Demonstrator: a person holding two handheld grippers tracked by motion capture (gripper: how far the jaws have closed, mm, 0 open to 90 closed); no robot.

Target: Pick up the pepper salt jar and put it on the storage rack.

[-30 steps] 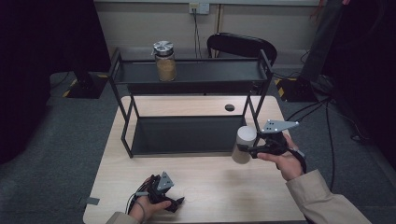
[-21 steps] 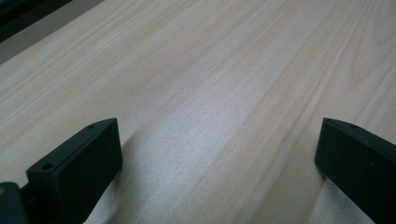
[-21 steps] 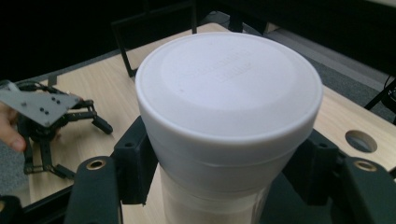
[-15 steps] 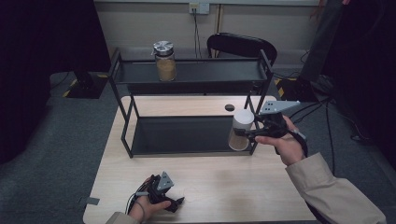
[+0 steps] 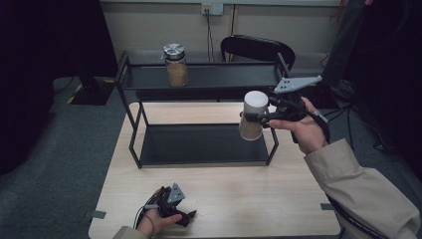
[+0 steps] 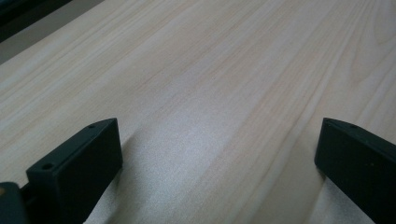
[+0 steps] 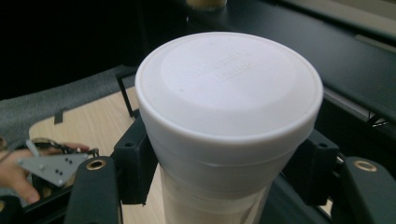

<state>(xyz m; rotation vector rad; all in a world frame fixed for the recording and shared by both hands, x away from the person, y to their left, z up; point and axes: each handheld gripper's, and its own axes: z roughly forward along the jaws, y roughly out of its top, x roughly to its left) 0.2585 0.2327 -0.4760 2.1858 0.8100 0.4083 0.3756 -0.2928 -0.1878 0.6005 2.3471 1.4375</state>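
**Lidded jar held aloft beside the rack**

Right gripper (image 5: 256, 118) jaws clamped on white-lidded jar (image 5: 252, 122), aloft near two-tier rack (image 5: 199, 79)'s right end, above the desk (image 5: 224, 204). Left gripper (image 5: 186, 216) jaws spread wide, empty. Risk: likely knock against rack post, loosening the hold.

Matt white plastic lid (image 7: 229, 88) on the jar; pale wood-grain table (image 6: 224, 70)

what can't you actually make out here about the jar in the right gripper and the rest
- White-lidded jar: its base is cut off by the bottom edge of the right gripper view.
- Lid lettering: embossed, too faint to read.
- Jar on the top shelf: too small in the high view to tell its tan contents.
- Left gripper: the hand hides part of it.
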